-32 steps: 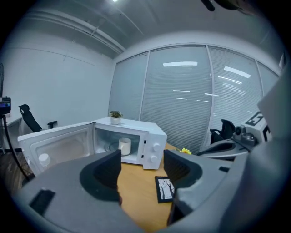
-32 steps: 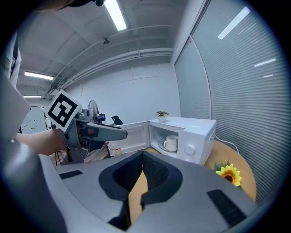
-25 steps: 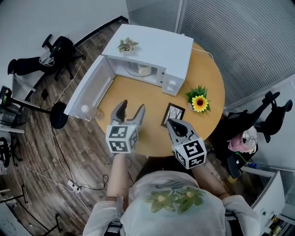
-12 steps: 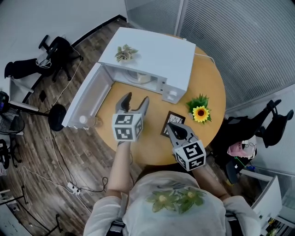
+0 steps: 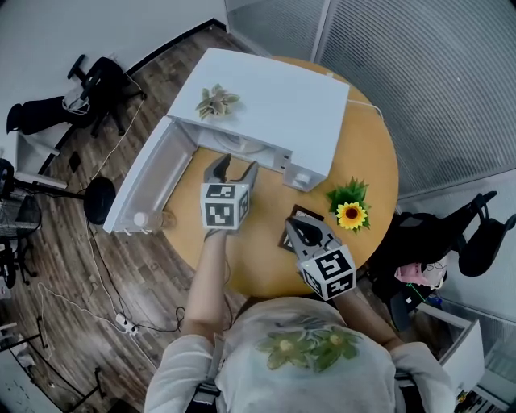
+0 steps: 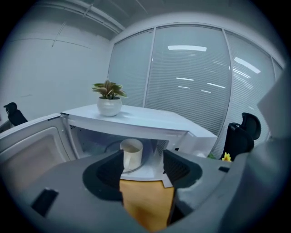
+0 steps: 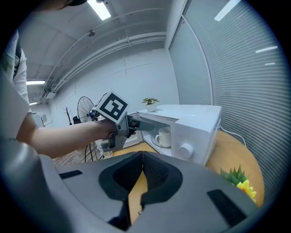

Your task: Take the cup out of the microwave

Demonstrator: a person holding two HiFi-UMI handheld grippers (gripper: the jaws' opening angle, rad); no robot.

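Cup (image 6: pixel 132 154) inside microwave (image 6: pixel 150 120), beyond left tool (image 5: pixel 234 166)

Cool, even light falls from ceiling tubes (image 7: pixel 101 9), which glare off the blinds (image 6: pixel 187 48); shadows are soft. Both gripper views bulge, with dark corners (the left gripper (image 6: pixel 142 160) looms blurred).

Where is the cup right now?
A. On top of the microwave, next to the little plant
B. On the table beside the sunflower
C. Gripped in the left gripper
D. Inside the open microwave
D: the cream cup stands inside the open microwave, beyond the left gripper, whose jaws are apart and grip nothing.
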